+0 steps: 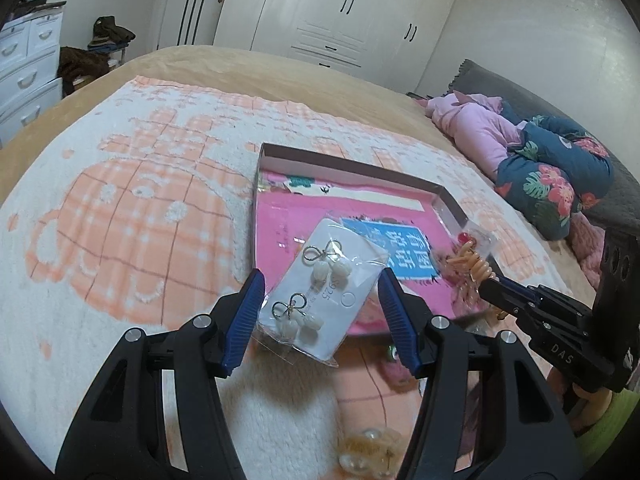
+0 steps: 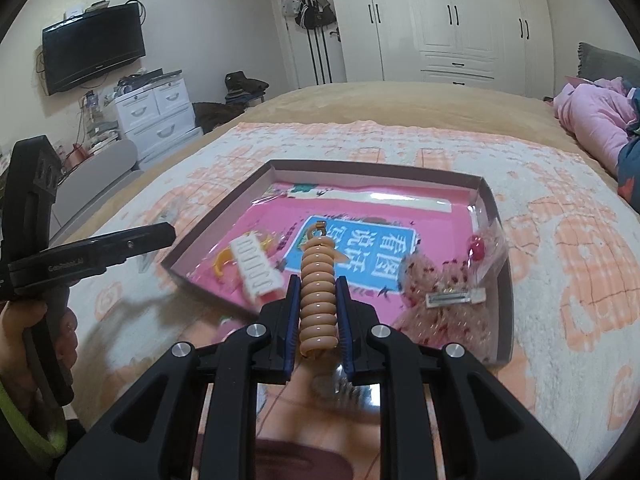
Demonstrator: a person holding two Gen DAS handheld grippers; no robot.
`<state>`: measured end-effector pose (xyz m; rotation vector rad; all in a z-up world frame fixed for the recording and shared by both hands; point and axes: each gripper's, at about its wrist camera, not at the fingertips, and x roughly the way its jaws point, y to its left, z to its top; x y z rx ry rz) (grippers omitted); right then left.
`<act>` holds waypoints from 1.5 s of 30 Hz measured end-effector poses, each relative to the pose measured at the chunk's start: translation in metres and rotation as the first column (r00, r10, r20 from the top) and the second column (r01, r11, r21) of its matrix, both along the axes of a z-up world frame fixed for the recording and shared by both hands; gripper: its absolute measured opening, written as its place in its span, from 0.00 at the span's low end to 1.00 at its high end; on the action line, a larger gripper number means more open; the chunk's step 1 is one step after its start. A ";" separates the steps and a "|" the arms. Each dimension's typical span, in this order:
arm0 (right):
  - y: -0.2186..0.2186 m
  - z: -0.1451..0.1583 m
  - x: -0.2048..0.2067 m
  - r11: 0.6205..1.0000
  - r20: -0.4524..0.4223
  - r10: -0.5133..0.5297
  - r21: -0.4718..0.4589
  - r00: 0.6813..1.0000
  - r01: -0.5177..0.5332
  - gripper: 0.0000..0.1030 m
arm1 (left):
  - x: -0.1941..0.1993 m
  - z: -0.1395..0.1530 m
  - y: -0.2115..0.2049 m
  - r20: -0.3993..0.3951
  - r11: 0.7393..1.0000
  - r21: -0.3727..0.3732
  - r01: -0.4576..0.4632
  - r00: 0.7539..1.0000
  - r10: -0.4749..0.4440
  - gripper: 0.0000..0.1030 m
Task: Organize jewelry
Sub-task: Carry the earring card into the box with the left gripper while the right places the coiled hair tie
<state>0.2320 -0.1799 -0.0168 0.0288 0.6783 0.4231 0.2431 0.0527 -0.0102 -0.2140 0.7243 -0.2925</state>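
Left gripper (image 1: pixel 320 312): fingers spread wide, either side of a bagged card of bow-and-pearl earrings (image 1: pixel 324 292), touching neither edge as far as can be told; whether the card rests on anything is unclear. Right gripper (image 2: pixel 318 312): blue pads closed on a tan coiled hair tie (image 2: pixel 318 288), standing upright between them above the near edge of the shallow box (image 2: pixel 492 200). Inside the box, on its glossy pink printed floor: a white comb-like clip (image 2: pixel 258 270) at the left, a red-dotted sheer bag (image 2: pixel 448 284) with a flat metal hair clip (image 2: pixel 456 298) on it at the right. Under everything, a white-and-peach blanket (image 1: pixel 120 208) on the bed. Near the left gripper, blurred, a pale pearly piece (image 1: pixel 368 454).
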 end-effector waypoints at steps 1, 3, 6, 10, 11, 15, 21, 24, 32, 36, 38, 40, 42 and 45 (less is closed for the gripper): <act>-0.001 -0.001 0.003 1.000 -0.001 -0.004 0.000 1.000 0.004 0.17 | 0.004 0.000 0.000 0.000 1.000 0.000 -0.001 1.000 0.001 0.48; -0.005 -0.003 0.011 1.000 -0.009 -0.017 -0.001 1.000 0.017 0.17 | 0.010 -0.001 -0.001 -0.004 1.000 0.003 0.000 1.000 0.000 0.48; -0.010 -0.006 0.022 0.999 -0.022 -0.036 -0.004 0.999 0.036 0.17 | 0.021 -0.004 -0.005 -0.010 1.000 0.010 0.007 1.000 -0.006 0.48; -0.016 -0.010 0.037 0.998 -0.035 -0.062 -0.014 0.997 0.062 0.17 | 0.035 -0.007 -0.011 -0.016 1.000 0.016 0.019 1.000 -0.019 0.48; -0.018 -0.011 0.039 0.998 -0.037 -0.066 -0.016 0.997 0.066 0.17 | 0.038 -0.008 -0.012 -0.019 1.000 0.016 0.021 1.000 -0.020 0.48; -0.020 -0.018 0.052 0.996 -0.056 -0.080 -0.033 0.995 0.078 0.17 | 0.054 -0.011 -0.017 -0.030 0.999 0.018 0.027 0.999 -0.026 0.48; -0.013 -0.027 0.062 0.997 -0.090 -0.066 -0.052 0.994 0.061 0.17 | 0.074 -0.014 -0.021 -0.037 0.999 0.026 0.027 0.999 -0.026 0.48; -0.007 -0.031 0.066 0.997 -0.105 -0.052 -0.061 0.993 0.045 0.17 | 0.081 -0.016 -0.021 -0.040 0.999 0.028 0.025 0.999 -0.024 0.49; 0.005 -0.036 0.074 0.996 -0.131 -0.017 -0.094 0.991 0.005 0.17 | 0.090 -0.025 -0.021 -0.056 0.999 0.030 0.017 0.998 -0.015 0.49; 0.011 -0.038 0.077 0.995 -0.140 -0.007 -0.104 0.990 -0.008 0.17 | 0.091 -0.028 -0.022 -0.058 1.000 0.025 0.017 0.998 -0.016 0.48; 0.012 -0.039 0.077 0.995 -0.142 -0.002 -0.103 0.990 -0.012 0.17 | 0.090 -0.029 -0.022 -0.058 0.999 0.027 0.020 0.998 -0.018 0.49; 0.012 -0.039 0.077 0.995 -0.144 0.000 -0.103 0.990 -0.015 0.17 | 0.090 -0.029 -0.022 -0.058 0.999 0.026 0.020 0.998 -0.019 0.49; 0.012 -0.040 0.077 0.995 -0.148 -0.001 -0.100 0.989 -0.014 0.17 | 0.090 -0.029 -0.022 -0.057 0.999 0.031 0.021 0.998 -0.019 0.49; 0.010 -0.041 0.077 0.996 -0.158 -0.007 -0.093 0.987 -0.008 0.17 | 0.089 -0.029 -0.022 -0.056 0.999 0.025 0.020 0.998 -0.019 0.49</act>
